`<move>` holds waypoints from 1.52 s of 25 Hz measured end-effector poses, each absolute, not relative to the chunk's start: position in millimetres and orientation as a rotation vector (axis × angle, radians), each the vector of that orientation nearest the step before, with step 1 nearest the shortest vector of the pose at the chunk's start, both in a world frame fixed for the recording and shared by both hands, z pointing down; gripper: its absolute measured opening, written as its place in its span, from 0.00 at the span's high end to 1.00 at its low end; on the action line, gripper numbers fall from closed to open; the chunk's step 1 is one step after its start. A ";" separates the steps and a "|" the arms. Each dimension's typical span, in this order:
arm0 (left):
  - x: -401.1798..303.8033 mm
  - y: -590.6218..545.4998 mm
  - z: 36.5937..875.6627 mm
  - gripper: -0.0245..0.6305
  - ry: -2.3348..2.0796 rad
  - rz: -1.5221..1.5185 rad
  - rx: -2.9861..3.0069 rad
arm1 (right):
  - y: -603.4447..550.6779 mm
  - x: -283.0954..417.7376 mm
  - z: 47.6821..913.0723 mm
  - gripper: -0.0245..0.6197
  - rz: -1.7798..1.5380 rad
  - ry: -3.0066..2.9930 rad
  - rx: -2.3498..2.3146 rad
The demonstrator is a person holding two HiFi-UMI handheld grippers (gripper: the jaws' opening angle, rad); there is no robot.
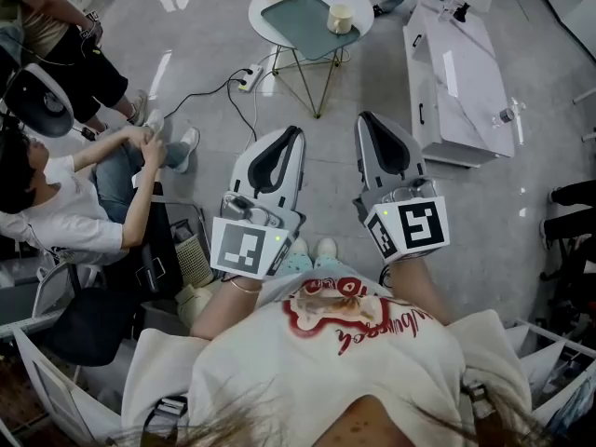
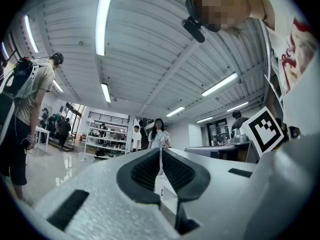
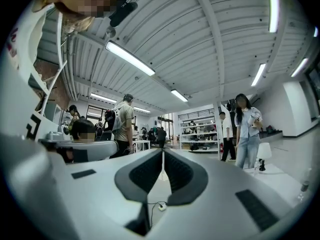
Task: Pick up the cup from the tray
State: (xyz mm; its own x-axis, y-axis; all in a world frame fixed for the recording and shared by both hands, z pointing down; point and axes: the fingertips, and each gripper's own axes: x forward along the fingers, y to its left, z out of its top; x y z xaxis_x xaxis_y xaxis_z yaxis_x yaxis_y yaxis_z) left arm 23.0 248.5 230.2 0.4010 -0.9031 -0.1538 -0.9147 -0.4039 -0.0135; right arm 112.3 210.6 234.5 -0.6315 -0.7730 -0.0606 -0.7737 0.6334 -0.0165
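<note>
Round tabletop point(image 1: 264, 19) ahead, well apart from both grippers. Teal tray point(image 1: 300, 21) on it. Left gripper point(image 1: 291, 131), right gripper point(image 1: 369, 119) side by side near body, jaws together, empty. Cup point(image 1: 341, 19) upright on tray, right part.

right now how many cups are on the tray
1. The cup stands near the right edge of the teal tray on the round table; no other cup shows from this distance.
</note>
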 end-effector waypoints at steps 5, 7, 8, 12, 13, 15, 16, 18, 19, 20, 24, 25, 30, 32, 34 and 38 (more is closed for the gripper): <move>35.2 239.3 226.9 0.92 1.650 0.177 -2.540 | 201.2 129.5 227.6 0.91 0.028 2.771 -1.308; 39.0 238.3 230.2 0.92 1.663 0.181 -2.533 | 197.3 137.6 230.7 0.91 0.029 2.767 -1.310; 39.2 238.0 232.3 0.92 1.674 0.185 -2.526 | 194.7 140.3 233.9 0.91 0.027 2.766 -1.315; 36.5 231.0 236.9 0.92 1.719 0.181 -2.507 | 178.9 139.3 241.4 0.91 0.003 2.781 -1.298; 35.3 226.9 236.4 0.92 1.726 0.175 -2.503 | 173.3 137.3 240.6 0.91 -0.001 2.783 -1.286; 28.9 214.9 233.8 0.92 1.740 0.173 -2.486 | 159.4 130.9 237.9 0.91 0.001 2.780 -1.266; 24.1 206.8 232.5 0.92 1.747 0.178 -2.476 | 151.1 127.0 237.3 0.91 0.004 2.778 -1.261; 14.0 187.4 232.6 0.92 1.754 0.189 -2.463 | 132.6 118.3 240.0 0.91 0.005 2.777 -1.263; 8.9 176.1 233.9 0.92 1.753 0.193 -2.462 | 122.4 113.4 242.9 0.91 0.005 2.779 -1.267; 3.3 163.9 236.0 0.92 1.749 0.196 -2.463 | 111.1 107.7 246.1 0.91 0.007 2.780 -1.272; -26.8 100.7 246.9 0.92 1.742 0.196 -2.474 | 49.5 80.0 253.8 0.91 0.015 2.763 -1.298; -35.4 81.2 248.1 0.92 1.738 0.196 -2.477 | 30.4 73.0 253.2 0.91 0.019 2.749 -1.307; -71.2 -9.5 246.7 0.92 1.676 0.197 -2.504 | -58.3 42.1 248.5 0.91 0.042 2.685 -1.362; -80.6 -38.1 243.8 0.92 1.654 0.188 -2.511 | -85.7 33.8 245.6 0.91 0.045 2.664 -1.389; -85.9 -63.6 241.4 0.92 1.630 0.177 -2.525 | -108.0 29.4 242.6 0.91 0.038 2.640 -1.418; -85.8 -94.4 245.6 0.92 1.609 0.170 -2.570 | -133.0 36.7 252.9 0.91 0.003 2.628 -1.510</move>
